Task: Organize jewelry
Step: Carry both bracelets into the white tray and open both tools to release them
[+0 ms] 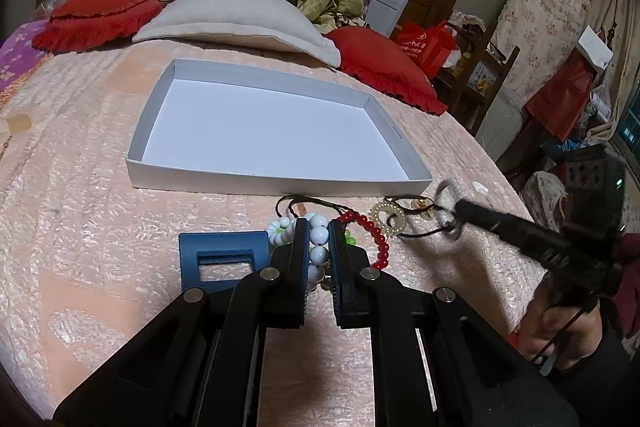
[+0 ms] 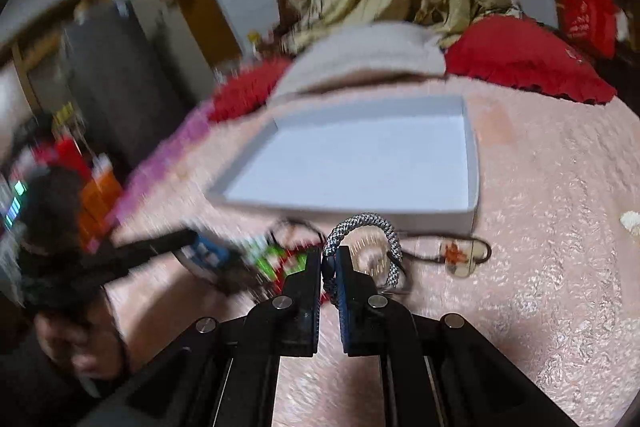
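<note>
I see the white tray (image 1: pixel 264 183) mid-frame on the pink bed (image 1: pixel 100 227), floor bare inside its low rim. My left tongs (image 1: pixel 319 247) clamp the white bead bracelet (image 1: pixel 319 237) at lower centre. My right tongs (image 2: pixel 329 269) pinch a grey braided bracelet (image 2: pixel 366 221), angled downward.

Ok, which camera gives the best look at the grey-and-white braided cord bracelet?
The right wrist view: the grey-and-white braided cord bracelet arches sharp and close just above the right gripper, whose fingers are pinched on its dark end. The left wrist view shows the same bracelet only small and motion-blurred at that gripper's tip.
</note>
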The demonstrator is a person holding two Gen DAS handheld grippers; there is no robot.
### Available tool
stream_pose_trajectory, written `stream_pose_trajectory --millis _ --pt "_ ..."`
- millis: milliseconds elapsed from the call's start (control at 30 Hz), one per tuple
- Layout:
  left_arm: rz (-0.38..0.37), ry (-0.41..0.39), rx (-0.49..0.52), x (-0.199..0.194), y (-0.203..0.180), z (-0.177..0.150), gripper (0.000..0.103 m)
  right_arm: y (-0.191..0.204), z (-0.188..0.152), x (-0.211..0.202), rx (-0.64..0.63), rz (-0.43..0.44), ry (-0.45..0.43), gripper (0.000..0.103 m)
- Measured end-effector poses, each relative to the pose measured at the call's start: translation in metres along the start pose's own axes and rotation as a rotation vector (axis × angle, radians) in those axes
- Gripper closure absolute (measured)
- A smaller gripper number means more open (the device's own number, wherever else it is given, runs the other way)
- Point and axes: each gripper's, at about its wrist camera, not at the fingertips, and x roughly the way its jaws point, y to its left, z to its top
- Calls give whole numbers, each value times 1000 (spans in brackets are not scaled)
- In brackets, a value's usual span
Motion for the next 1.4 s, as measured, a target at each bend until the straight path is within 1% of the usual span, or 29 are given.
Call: stream_pose_trajectory --millis 100,200,333,467,600,800,967,1067,1200,1267,1333,1400 --pt "-10 -14 2 -3 -1 1 95 -8 7 -8 70 59 -41 96" --pt "-16 -23 6 -5 -3 1 95 -10 10 -12 102 83 -57 96" --pt "-12 -19 0 -3 -3 1 95 -11 13 -19 106 93 -78 96" --pt "-45 -18 -12 -5 -3 5 95 -13 14 -19 119 92 -69 96" --pt "-66 -23 -45 -11 -1 12 95 -10 9 -8 105 62 -36 96" --pt "-57 -49 -6 -27 -19 26 95 -4 7 1 76 50 -12 96" --pt "-17 -75 25 -34 -28 40 95 -11 6 5 89 2 6 96" --pt "-5 -86 1 -34 -22 47 95 -17 5 5 107 -15 11 96" --pt "25 -94 -18 -31 -18 60 95 -16 6 5 94 -29 10 96" --pt "38 -117 -13 -30 -19 72 95 -15 8 6 90 -48 9 96" --pt "33 -154 -18 -29 -17 86 95 -13 13 7 81 -58 -6 96" --pt "27 -180 -33 -24 -13 98 95 -9 20 10 52 -86 -23 96"
